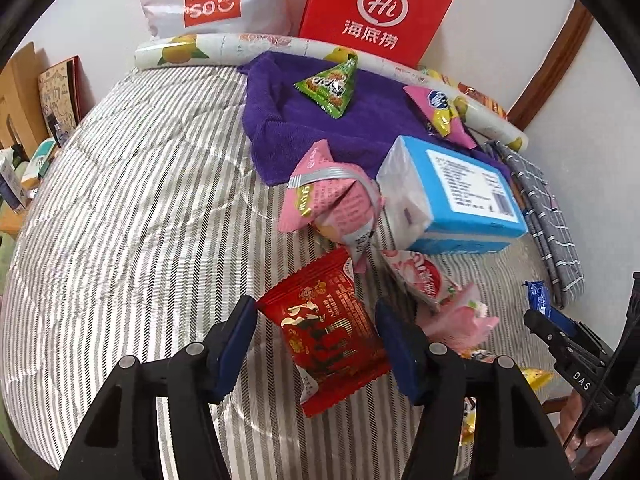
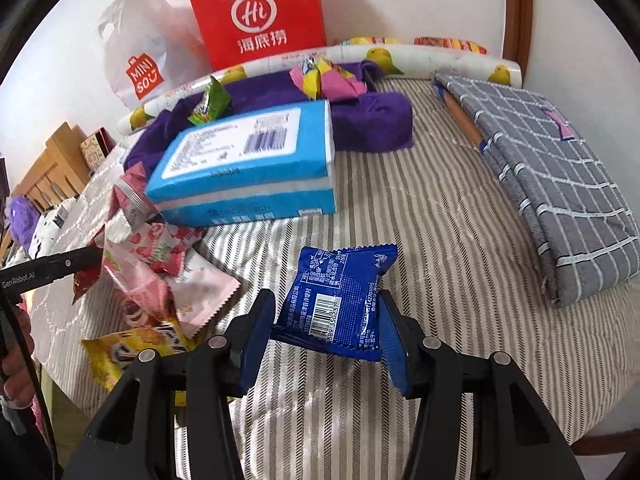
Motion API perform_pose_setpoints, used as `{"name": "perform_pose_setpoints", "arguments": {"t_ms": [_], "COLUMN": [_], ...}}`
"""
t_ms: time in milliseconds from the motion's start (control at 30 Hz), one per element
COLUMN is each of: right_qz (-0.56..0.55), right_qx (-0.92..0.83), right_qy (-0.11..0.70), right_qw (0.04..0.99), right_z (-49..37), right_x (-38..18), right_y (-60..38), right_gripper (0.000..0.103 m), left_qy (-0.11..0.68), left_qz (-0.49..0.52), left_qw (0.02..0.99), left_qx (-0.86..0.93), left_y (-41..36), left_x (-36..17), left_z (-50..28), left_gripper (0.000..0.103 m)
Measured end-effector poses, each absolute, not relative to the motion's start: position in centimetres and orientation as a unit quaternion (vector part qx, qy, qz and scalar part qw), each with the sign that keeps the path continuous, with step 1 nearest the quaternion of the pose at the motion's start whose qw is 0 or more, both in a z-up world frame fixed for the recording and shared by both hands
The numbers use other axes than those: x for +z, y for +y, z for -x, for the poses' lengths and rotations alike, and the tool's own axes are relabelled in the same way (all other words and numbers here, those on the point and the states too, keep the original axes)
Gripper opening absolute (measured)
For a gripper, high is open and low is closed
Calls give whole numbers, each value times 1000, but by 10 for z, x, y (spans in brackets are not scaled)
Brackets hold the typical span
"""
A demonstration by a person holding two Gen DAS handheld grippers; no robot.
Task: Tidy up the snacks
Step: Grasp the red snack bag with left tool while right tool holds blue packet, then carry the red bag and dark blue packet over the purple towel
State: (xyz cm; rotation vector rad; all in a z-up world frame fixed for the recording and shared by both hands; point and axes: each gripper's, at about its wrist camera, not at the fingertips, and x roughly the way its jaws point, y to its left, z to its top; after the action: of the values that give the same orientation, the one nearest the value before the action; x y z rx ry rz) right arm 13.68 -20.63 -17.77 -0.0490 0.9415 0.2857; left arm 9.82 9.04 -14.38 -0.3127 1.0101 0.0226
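We hold a two-finger gripper in each hand above a striped quilt (image 1: 120,208).

In the left wrist view, our left gripper (image 1: 316,344) is clenched on a red snack packet (image 1: 326,330), its blue pads pressing both side edges. From 12 to 2 o'clock of it lie crowded pink snack packets (image 1: 332,196) and a blue tissue pack (image 1: 456,192). A purple towel (image 1: 360,120) farther up carries a green triangular snack (image 1: 330,86). Open quilt spreads from 8 to 11 o'clock.

In the right wrist view, our right gripper (image 2: 326,330) grasps a blue snack packet (image 2: 340,300) between its pads, barcode face up. Bare quilt runs from 12 to 3 o'clock, ending at a folded grey checked cloth (image 2: 552,184). A snack heap (image 2: 160,280) crowds 9 to 10 o'clock.

Only the left view shows the quilt's far left edge and the boxes (image 1: 36,120) beyond it. Only the right view shows the whole grey cloth and a yellow packet (image 2: 128,348) at the near edge. Both views show a red paper bag (image 2: 260,12) against the wall at 12 o'clock.
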Motion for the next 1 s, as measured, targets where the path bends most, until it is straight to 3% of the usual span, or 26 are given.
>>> {"name": "perform_pose_setpoints", "arguments": {"t_ms": [1000], "right_qz": [31], "right_qx": [148], "right_qy": [367], "right_qw": [918], "right_z": [-113], "right_x": [-66], "right_y": [-186], "right_gripper": [51], "left_qy": [422], "left_qz": [135], "left_qw": [895], "left_qx": [-49], "left_y": [55], "left_x": [-51], "left_z": [-98], "left_gripper": [59]}}
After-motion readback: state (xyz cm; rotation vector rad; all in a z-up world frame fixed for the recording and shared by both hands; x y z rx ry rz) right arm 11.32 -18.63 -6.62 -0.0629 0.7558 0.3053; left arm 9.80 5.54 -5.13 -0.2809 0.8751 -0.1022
